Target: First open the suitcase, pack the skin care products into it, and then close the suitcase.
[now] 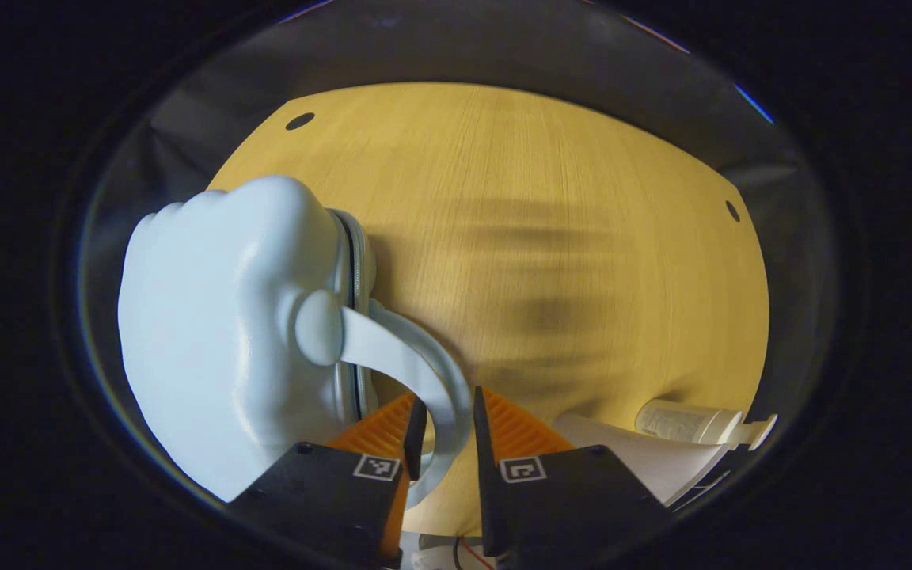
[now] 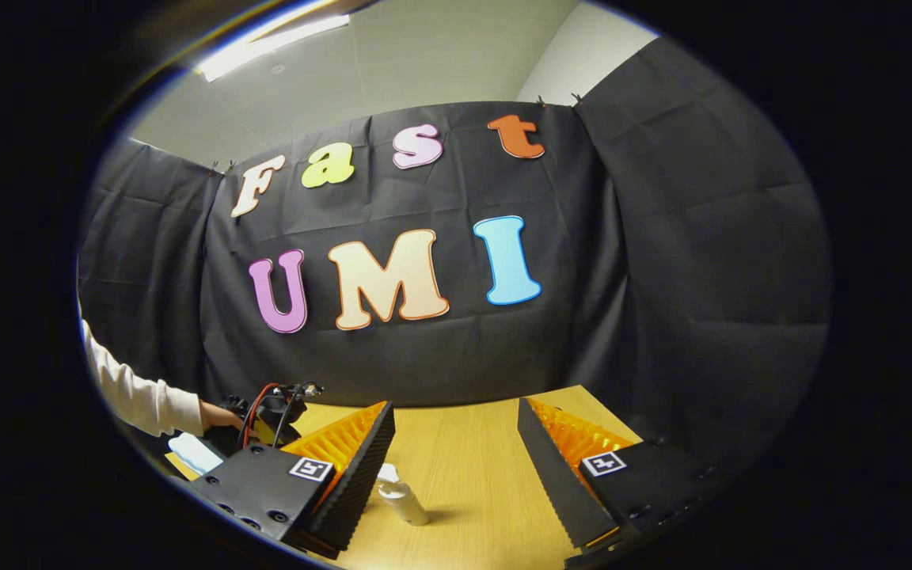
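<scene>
A pale blue hard-shell suitcase (image 1: 218, 332) lies with its two halves together on the left of the wooden table (image 1: 551, 237). Its curved handle (image 1: 416, 356) arcs down between the fingers of my left gripper (image 1: 446, 413), which is shut on it. A white skin care bottle (image 1: 685, 422) lies on its side at the lower right, on a white sheet (image 1: 646, 463). In the right gripper view, my right gripper (image 2: 456, 408) is held wide open above the table (image 2: 472, 459). A small white bottle (image 2: 402, 495) stands between its fingers, untouched. Farther left are the left gripper (image 2: 270, 412) and a white sleeve (image 2: 135, 396).
The table has a small dark hole near its far left corner (image 1: 300, 121) and another at its right edge (image 1: 732, 210). Black cloth (image 2: 662, 317) walls the booth behind and beside the table. A corner of the suitcase (image 2: 193, 453) peeks out beneath the sleeve.
</scene>
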